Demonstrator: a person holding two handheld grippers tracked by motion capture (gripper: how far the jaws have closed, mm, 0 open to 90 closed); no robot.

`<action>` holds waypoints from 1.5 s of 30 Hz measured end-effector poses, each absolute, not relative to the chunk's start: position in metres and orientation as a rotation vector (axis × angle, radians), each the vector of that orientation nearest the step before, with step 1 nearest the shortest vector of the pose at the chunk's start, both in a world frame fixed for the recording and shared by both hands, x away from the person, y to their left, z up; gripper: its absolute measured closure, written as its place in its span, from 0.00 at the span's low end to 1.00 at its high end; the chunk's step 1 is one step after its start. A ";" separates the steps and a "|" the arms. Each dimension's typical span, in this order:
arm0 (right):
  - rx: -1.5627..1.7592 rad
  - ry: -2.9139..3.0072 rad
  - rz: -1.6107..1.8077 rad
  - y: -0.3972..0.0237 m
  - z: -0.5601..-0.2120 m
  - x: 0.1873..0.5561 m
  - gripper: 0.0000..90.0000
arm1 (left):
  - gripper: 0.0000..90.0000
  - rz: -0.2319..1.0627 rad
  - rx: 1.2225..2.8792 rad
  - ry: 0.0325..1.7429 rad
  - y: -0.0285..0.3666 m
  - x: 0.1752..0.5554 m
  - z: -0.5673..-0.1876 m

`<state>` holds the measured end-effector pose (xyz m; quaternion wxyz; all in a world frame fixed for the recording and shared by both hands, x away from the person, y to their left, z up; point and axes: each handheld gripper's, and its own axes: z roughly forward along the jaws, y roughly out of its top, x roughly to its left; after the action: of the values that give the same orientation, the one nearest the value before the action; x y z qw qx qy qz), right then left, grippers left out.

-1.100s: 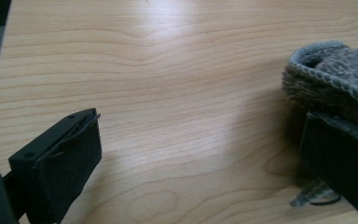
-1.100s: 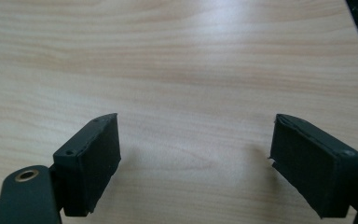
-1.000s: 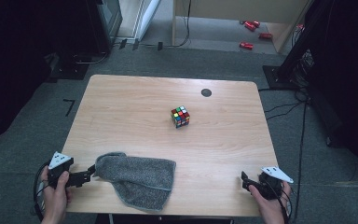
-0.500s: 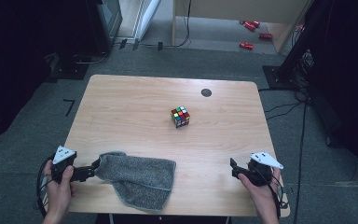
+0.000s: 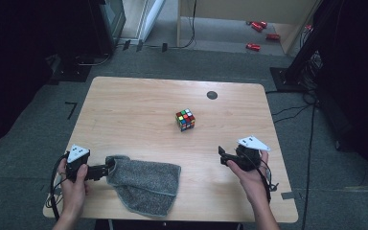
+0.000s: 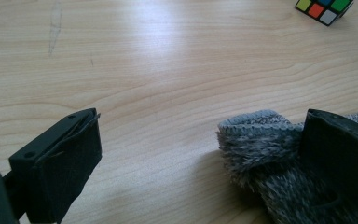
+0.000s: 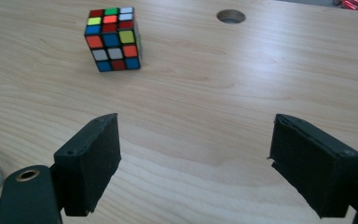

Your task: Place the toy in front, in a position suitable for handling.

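Your pale wood-grain tabletop (image 5: 139, 110) carries the work, with a small dark round hole (image 5: 212, 95) near its far edge. At the near left lies the crumpled grey terry towel (image 5: 146, 182), its rolled, stitched hem facing your left tongs (image 5: 109, 167). These stand released: in the left gripper view one black pad is bare over the wood while the other sits against the towel's edge, so the cloth is touched but not pinched. Your right tongs (image 5: 222, 156) hover spread wide and empty at the near right, pointing toward the multicoloured puzzle cube (image 5: 185, 120) that rests upright near the middle of the tabletop, well apart from both hands. By my reading you are at the approach stage: the left side is set to take the towel's hem, the right lined up on the cube. Next, slide the hem fully between the left pads before clenching. How far that right-hand pad overlaps the cloth is hard to judge, and the towel's far folds are cut off there.
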<state>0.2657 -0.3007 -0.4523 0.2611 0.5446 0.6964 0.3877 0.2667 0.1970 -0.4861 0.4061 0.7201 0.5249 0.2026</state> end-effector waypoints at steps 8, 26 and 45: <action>1.390 1.943 1.121 -0.271 -0.450 0.289 0.15 | 0.00 0.458 1.782 1.304 0.203 0.265 -0.490; 1.366 2.054 1.092 -0.203 -0.487 0.356 0.14 | 0.00 0.346 1.759 1.311 0.217 0.266 -0.508; 1.489 1.993 1.067 -0.181 -0.514 0.402 0.12 | 0.00 0.310 1.781 1.296 0.215 0.265 -0.511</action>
<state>0.4024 -0.1806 -0.5143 0.2157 0.5372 0.7188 0.3849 0.2650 0.2152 -0.5110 0.4428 0.7180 0.5224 0.1248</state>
